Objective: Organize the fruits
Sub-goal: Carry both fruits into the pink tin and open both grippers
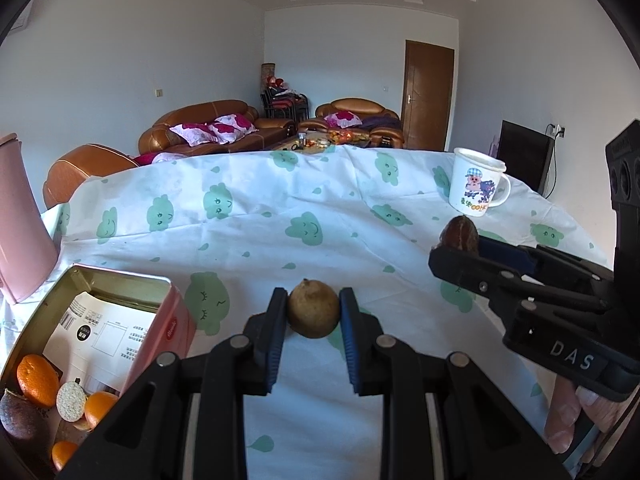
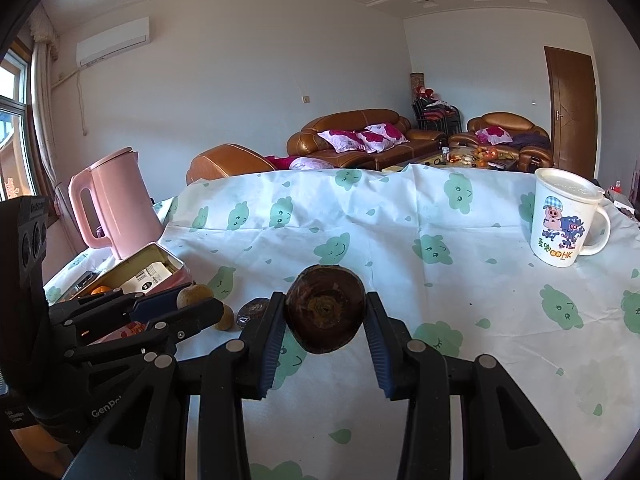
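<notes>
Risk: the small round fruit [image 1: 314, 309] could roll out of the narrow pinch before it reaches the tin [image 1: 132, 280], or bump its rim.
Left gripper [image 1: 313, 312]: clamped on that tan, rough-skinned fruit, above the tablecloth [image 1: 320, 220].
Right gripper [image 2: 325, 312]: clamped on a dark brown, wrinkled fruit [image 2: 325, 314].
Tin: open at left, holding oranges [image 1: 38, 380].

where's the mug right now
The mug stands on the far right of the table in both views, beyond the dark fruit held in the right gripper, away from the tin at left.
</notes>
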Available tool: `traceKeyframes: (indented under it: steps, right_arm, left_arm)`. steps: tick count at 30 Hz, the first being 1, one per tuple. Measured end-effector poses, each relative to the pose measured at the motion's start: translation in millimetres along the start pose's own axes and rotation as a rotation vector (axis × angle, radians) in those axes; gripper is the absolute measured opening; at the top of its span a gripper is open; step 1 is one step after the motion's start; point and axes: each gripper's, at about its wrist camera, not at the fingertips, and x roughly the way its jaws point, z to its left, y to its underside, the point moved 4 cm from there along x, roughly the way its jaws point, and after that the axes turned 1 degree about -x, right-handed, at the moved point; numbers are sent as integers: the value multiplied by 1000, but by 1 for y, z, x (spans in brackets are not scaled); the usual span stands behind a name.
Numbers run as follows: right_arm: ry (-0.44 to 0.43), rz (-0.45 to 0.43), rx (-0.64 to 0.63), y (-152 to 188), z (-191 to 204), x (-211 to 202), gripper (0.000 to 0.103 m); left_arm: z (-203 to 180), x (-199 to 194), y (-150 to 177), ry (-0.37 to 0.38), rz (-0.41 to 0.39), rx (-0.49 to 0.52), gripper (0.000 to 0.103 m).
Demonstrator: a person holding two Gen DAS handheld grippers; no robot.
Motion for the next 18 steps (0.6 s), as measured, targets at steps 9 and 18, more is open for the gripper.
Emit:
traceKeyframes:
  steps: [9, 18]
  right_arm:
    - [-1, -33, -18, -1, 3, -7, 41]
    - [-1, -62, -35, -2, 6, -11, 41]
  left_arm:
    - [0, -9, -1, -15, -48, 1, 27]
    - [-1, -16, -2, -23, -87, 6, 27]
